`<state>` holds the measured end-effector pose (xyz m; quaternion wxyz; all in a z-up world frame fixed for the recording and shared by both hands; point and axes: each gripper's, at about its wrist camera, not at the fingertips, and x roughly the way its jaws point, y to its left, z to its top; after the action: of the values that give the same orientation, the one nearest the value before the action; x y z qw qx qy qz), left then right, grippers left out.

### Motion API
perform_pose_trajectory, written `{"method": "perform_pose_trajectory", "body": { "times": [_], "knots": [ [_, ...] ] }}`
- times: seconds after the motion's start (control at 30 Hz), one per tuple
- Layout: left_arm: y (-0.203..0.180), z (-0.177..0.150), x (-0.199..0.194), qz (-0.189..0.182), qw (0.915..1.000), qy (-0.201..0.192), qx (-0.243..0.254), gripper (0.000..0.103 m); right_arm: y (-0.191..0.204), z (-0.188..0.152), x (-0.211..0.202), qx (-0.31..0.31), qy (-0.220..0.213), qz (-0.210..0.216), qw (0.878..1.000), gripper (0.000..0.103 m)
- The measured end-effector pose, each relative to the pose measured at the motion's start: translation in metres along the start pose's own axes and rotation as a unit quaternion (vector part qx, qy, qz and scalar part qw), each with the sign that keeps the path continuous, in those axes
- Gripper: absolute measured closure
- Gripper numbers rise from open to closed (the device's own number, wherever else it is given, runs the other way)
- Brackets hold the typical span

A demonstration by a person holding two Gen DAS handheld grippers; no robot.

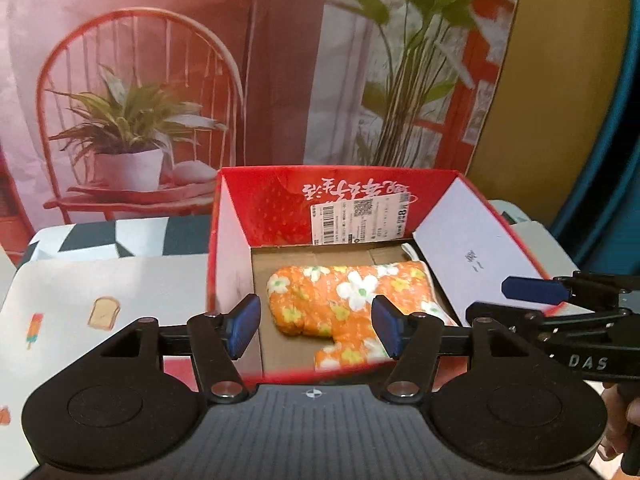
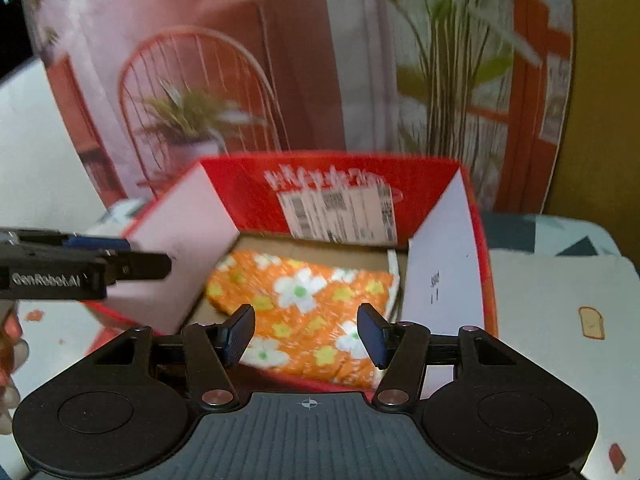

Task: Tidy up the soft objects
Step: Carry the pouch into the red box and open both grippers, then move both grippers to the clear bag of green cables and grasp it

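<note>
Box [image 1: 236,216], red, flaps up, on the counter [image 1: 120,280]: white shipping label [image 1: 360,220] with barcode and QR code on the far flap, white script above it, unreadable. Cloth [image 1: 344,300], orange with flowers, folded, lying inside the box. Left gripper [image 1: 316,326], marked "GenRobot.AI": fingers apart, empty. Right gripper [image 2: 306,334], marked "DAS": fingers apart, empty, above the cloth.

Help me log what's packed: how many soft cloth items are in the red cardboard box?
1: an orange flower-print folded cloth on the red cardboard box's floor. A white edge shows beneath its far right corner, so more may lie hidden.
</note>
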<state>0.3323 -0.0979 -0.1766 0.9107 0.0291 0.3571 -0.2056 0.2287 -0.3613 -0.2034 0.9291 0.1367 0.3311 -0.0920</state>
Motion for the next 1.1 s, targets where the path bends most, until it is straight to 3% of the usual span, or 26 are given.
{"method": "perform_pose_trajectory", "body": {
  "times": [0.17, 0.33, 0.53, 0.73, 0.93, 1.1],
  "knots": [
    [0.003, -0.033, -0.038, 0.005, 0.9994, -0.031, -0.011, 0.039, 0.015, -0.024, -0.044, 0.004, -0.044, 0.009, 0.999, 0.05],
    [0.006, -0.067, -0.064, 0.021, 0.9986, -0.037, -0.03, 0.039, 0.02, -0.061, -0.075, 0.017, -0.057, 0.01, 0.998, 0.05],
    [-0.007, -0.099, -0.07, 0.014, 0.999, -0.015, -0.041, 0.042, 0.013, -0.109, -0.085, 0.026, -0.016, 0.004, 1.0, 0.05],
    [-0.024, -0.121, -0.06, -0.035, 0.9983, 0.02, -0.042, 0.051, -0.002, -0.148, -0.093, 0.048, 0.026, -0.02, 0.998, 0.049],
    [-0.037, -0.13, -0.055, -0.069, 0.9967, 0.032, -0.027, 0.058, -0.019, -0.173, -0.097, 0.075, 0.055, -0.037, 0.995, 0.043],
    [-0.043, -0.138, -0.047, -0.096, 0.9937, 0.053, -0.025, 0.059, -0.029, -0.188, -0.089, 0.107, 0.089, -0.038, 0.99, 0.042]
  ]
}}
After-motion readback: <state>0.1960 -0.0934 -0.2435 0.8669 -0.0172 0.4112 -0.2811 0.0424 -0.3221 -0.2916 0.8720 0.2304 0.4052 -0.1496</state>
